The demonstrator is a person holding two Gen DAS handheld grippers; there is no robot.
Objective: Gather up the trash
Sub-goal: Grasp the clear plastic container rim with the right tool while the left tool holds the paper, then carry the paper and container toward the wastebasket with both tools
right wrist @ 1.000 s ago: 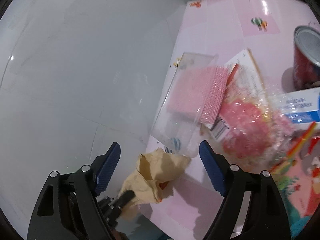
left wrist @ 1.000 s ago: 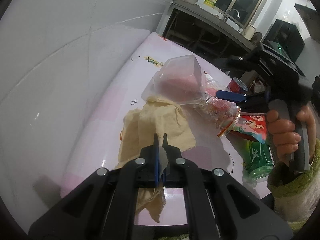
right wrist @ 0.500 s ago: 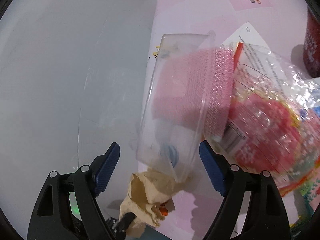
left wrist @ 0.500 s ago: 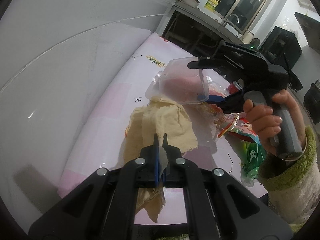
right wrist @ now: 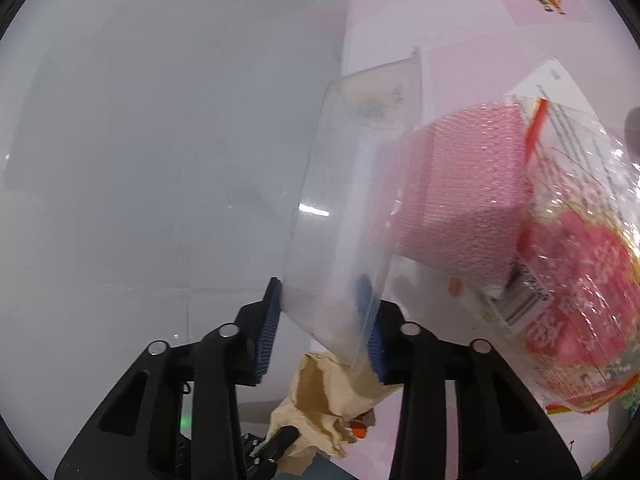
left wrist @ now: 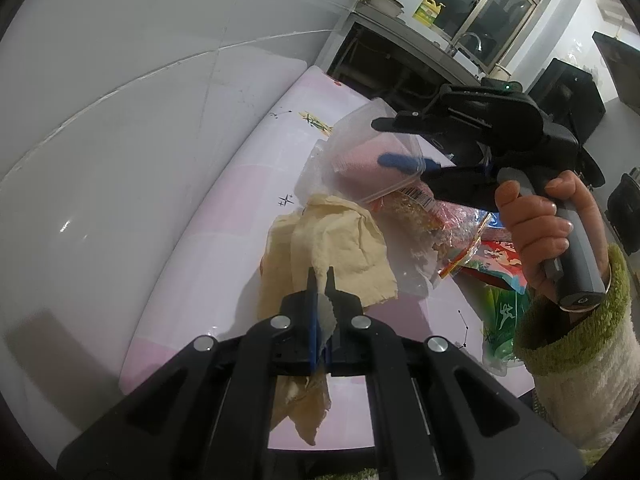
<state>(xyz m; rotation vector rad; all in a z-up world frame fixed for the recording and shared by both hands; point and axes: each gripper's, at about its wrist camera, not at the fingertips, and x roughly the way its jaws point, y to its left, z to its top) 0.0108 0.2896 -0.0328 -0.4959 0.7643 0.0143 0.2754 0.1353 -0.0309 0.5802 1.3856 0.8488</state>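
- Closing the right gripper (right wrist: 324,320) on the tub (right wrist: 360,200) right now, near corner of the clear wall between the jaws, both pads seemingly touching it already. Any tips for finishing the squeeze?
- Go gentle. Thin plastic, probably bound to buckle or pop out sideways if pinched hard. Better to stop at a firm hold, then lift straight off the table (left wrist: 248,184) and watch for the wrapper (right wrist: 580,280) pressed against the tub's far side tagging along.
- Noted. Left gripper (left wrist: 320,276) meanwhile clamped tight on the tissue (left wrist: 332,248), just in front of the tub and maybe tucked under its edge.
- Then keep that one low and off to the side, to avoid snagging on the lift. Worth checking for contents in the tub too?
- Hard to say. Something pink showing through the wall, maybe inside, maybe behind, no telling from here. Also no view of the tub's bottom, and the wrapper's print too blurry to read. More packets beyond the wrapper, partly cut off by the hand (left wrist: 536,232).
- No bin anywhere in sight either, so no clue yet where to drop it all.
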